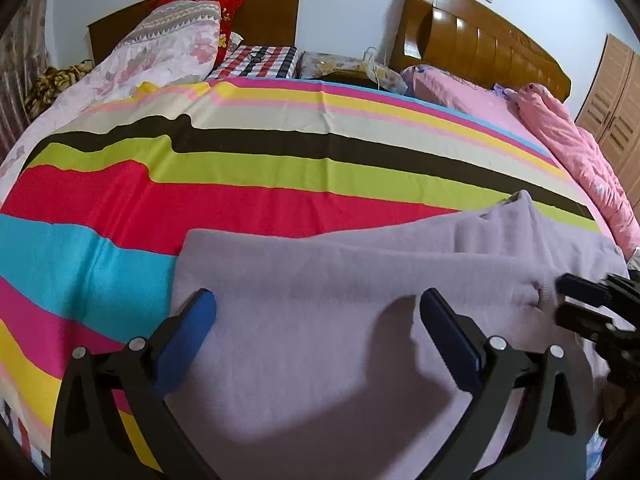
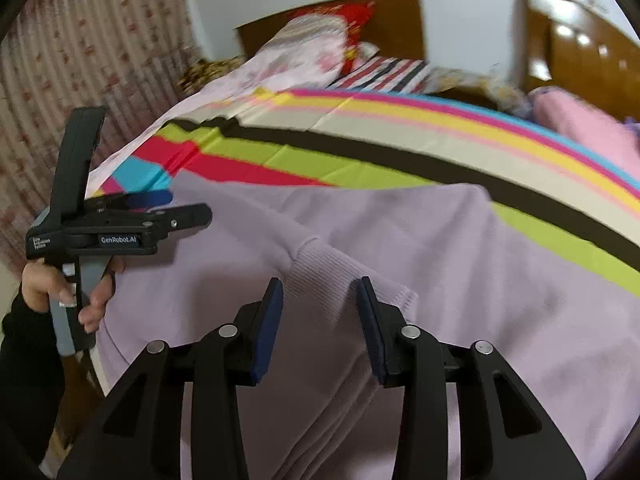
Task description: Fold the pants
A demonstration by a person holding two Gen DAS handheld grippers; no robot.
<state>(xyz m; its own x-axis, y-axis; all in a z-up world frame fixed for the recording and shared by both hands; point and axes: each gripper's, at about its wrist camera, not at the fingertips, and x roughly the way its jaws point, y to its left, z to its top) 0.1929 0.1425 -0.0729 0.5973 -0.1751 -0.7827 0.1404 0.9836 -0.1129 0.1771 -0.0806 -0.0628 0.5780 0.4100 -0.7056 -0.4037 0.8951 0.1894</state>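
Pants [image 1: 360, 280] cut off at bottom edge (headboard [image 2: 580, 52] blurred).

Soft, even daylight is filling the room. The left tool [image 1: 316, 320] is casting a shadow on the pants [image 1: 360, 280]. The right view is blurring; fisheye edges are bending and darkening. The headboard [image 1: 480, 44] is glaring.

Matt, fuzzy lilac knit pants [image 1: 320, 300] with a ribbed cuff [image 2: 320, 276]; smooth striped cloth bedspread [image 1: 240, 184]; glossy wooden headboard [image 1: 472, 40].
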